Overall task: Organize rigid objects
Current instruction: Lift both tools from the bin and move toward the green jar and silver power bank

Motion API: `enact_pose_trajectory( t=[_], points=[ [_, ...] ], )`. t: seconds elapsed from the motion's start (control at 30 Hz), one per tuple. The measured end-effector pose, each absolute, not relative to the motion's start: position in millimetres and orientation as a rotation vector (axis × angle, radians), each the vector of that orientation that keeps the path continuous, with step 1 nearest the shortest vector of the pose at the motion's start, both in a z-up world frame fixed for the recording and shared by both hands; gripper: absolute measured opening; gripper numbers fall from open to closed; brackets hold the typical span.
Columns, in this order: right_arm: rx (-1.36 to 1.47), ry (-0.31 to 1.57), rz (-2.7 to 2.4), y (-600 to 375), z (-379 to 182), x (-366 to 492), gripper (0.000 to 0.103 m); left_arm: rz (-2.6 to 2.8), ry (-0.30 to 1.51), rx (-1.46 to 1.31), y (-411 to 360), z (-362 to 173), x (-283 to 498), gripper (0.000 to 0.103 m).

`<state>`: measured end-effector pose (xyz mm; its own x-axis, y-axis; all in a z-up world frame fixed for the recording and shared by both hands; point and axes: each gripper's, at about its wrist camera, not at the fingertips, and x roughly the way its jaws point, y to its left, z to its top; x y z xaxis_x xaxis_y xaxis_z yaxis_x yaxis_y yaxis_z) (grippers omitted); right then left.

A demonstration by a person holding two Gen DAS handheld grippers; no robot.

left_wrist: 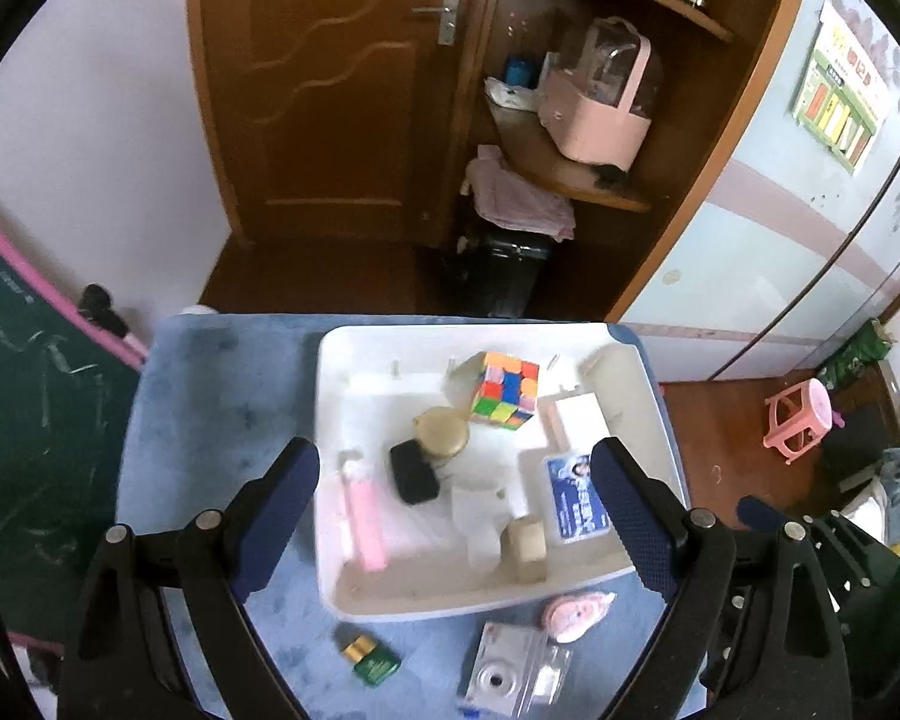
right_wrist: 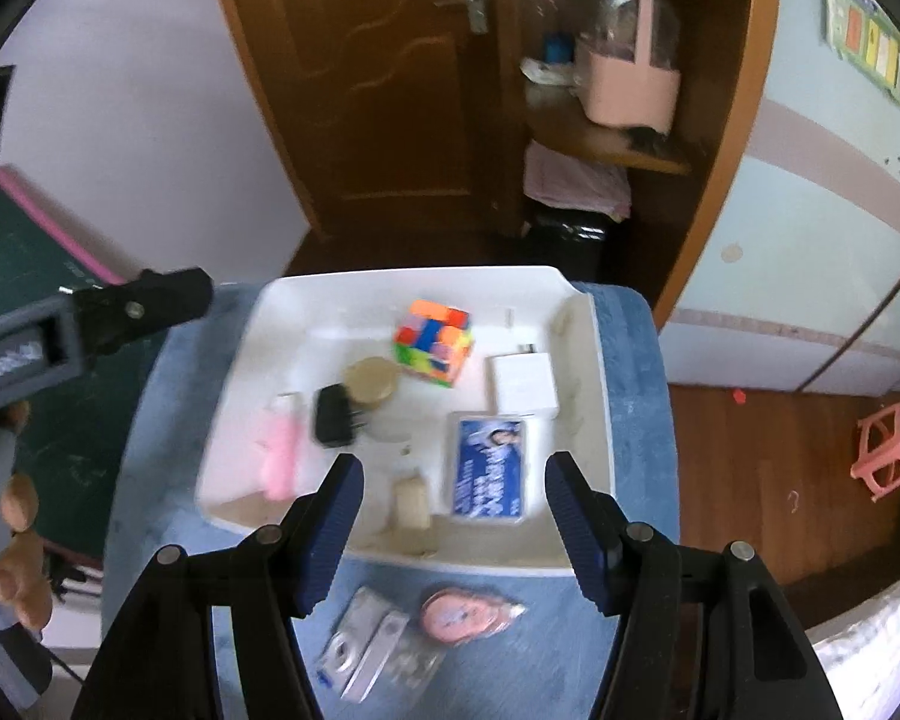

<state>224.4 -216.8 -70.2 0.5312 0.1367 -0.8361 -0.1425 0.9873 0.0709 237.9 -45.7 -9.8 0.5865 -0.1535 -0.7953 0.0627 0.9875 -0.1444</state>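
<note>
A white tray lies on a blue-covered table. In it are a colour cube, a gold-lidded jar, a black charger, a pink item, a white box, a blue card pack and a beige block. In front of the tray lie a green bottle, pink correction tape and a clear case. My left gripper hangs open and empty above the tray. My right gripper is also open and empty, above the tray's near edge.
The table is small, with floor dropping away on its right side. Behind it stand a wooden door and shelves holding a pink basket. A pink stool sits on the floor at right. A green board leans at left.
</note>
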Motion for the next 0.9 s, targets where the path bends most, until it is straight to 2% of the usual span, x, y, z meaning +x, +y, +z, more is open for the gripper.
enact_pose_trajectory(
  t=[0.33,0.47,0.9],
  points=[
    [-0.039,0.924,0.243,-195.4,-37.8,155.3,0.064,-0.078,0.893,-0.116,-32.4,7.3,178.3,0.095],
    [-0.053,0.9,0.258,-190.1,-33.0,133.6,0.064,-0.061,0.871,-0.117,-27.5,9.1,155.7,0.099],
    [-0.042,0.91,0.261,-179.7,-67.1,88.4,0.064,-0.002,0.927,-0.201,10.0,-32.8,116.6,0.099]
  ],
)
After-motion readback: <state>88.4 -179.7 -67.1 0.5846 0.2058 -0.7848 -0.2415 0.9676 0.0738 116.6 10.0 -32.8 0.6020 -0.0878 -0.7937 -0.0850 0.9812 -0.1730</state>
